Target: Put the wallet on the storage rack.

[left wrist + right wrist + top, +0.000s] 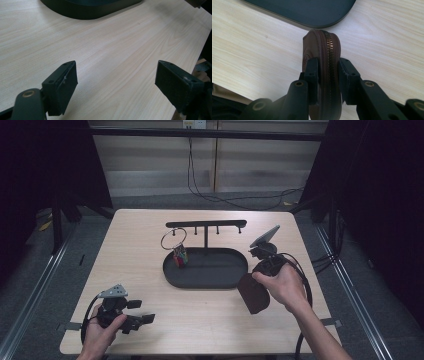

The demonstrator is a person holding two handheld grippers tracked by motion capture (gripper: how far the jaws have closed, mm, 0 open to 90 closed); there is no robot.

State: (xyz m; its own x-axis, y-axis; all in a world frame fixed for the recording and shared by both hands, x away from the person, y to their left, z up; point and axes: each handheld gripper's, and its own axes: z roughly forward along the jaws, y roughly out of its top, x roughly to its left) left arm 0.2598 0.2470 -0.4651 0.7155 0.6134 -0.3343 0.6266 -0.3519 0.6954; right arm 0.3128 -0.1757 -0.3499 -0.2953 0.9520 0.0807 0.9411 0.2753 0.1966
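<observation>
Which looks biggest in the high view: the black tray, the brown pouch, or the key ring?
1. Tray, clearly largest.
2. Pouch, held in the right tongs; it sits nearer the camera, but the gap is plain.
3. Key ring, smallest, hanging from the rack.

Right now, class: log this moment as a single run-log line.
left gripper: open, empty, low over table | right gripper: shut on brown zip pouch, beside black tray | keyring: hanging on rack
</observation>
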